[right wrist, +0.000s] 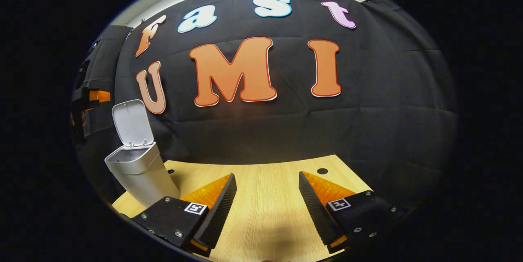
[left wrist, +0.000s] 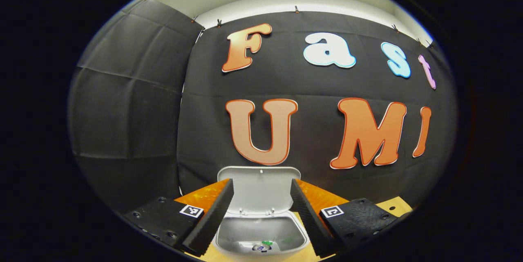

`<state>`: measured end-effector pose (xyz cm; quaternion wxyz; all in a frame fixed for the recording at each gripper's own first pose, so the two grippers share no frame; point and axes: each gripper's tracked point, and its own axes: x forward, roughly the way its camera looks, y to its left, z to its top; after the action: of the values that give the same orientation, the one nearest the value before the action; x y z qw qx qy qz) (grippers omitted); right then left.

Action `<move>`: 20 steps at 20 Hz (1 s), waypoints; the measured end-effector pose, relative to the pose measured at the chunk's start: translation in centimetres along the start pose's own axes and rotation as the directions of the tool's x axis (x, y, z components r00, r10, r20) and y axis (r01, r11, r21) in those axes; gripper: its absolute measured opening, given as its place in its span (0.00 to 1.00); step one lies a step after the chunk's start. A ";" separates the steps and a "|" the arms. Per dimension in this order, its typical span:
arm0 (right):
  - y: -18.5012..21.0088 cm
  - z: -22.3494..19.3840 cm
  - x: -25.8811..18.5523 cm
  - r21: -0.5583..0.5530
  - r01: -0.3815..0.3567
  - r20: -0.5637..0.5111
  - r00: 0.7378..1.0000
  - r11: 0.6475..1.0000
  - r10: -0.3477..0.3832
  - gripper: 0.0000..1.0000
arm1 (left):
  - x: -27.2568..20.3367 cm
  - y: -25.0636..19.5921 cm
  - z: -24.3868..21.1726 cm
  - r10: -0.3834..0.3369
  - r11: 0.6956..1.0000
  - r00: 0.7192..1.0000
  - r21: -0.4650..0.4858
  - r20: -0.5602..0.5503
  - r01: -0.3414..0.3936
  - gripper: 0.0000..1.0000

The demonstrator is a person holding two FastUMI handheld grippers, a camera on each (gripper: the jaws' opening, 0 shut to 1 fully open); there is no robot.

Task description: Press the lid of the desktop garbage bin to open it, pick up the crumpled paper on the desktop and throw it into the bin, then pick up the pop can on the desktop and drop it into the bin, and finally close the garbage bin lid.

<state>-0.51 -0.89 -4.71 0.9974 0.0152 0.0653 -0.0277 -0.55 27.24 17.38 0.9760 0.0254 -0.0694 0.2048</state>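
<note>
my left gripper [left wrist: 261, 213] hangs wide over the open bin [left wrist: 261, 233], lid [left wrist: 259, 188] upright at 12 o'clock. right gripper [right wrist: 267, 209] wide, empty. a skewed push could tip the bin.

Ahead of my left tongs the bin [left wrist: 261, 233] is pale grey, its raised lid [left wrist: 259, 190] white-grey inside, with something small, green and silvery, lying at its bottom [left wrist: 262, 246]. Under my right tongs the table [right wrist: 265, 196] is light wood with a fine straight grain and a dark round hole [right wrist: 322, 171] beyond my outer finger
</note>
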 end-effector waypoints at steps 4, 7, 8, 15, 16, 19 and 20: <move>-0.1 0.0 -0.1 0.000 0.002 0.002 1.000 1.000 -0.002 0.92 | 2.7 0.4 2.6 0.001 1.000 0.999 0.001 0.042 -0.001 0.89; -0.2 0.0 -0.4 0.001 0.004 -0.001 1.000 1.000 -0.004 0.92 | 6.3 0.4 2.6 -0.008 1.000 1.000 -0.025 0.018 0.008 0.88; -0.2 0.0 -0.5 -0.001 0.005 0.000 1.000 1.000 -0.005 0.91 | 7.6 0.4 2.5 -0.012 0.999 1.000 -0.033 0.009 0.013 0.88; -1.2 0.0 -1.2 -0.006 0.035 0.001 0.999 0.999 -0.035 0.91 | 15.0 0.5 -0.5 -0.016 1.000 0.996 0.019 -0.088 0.018 0.89; -1.4 0.1 -1.2 -0.007 0.042 0.003 0.999 0.999 -0.042 0.92 | 15.5 0.4 -1.5 -0.019 1.000 0.992 0.010 -0.121 0.020 0.89; -1.8 0.5 -1.0 -0.002 0.053 0.001 0.999 0.999 -0.053 0.92 | 15.7 0.7 -4.2 -0.018 1.000 0.975 -0.007 -0.223 0.017 0.89; -1.9 0.4 -1.0 -0.001 0.056 -0.002 0.998 0.998 -0.056 0.92 | 15.8 0.7 -4.0 -0.023 1.000 0.979 -0.008 -0.201 0.022 0.90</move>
<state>-1.54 -2.73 -4.22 0.9962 0.0127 0.0665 -0.0556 14.01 34.43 15.75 0.9804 0.0027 0.0292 0.1949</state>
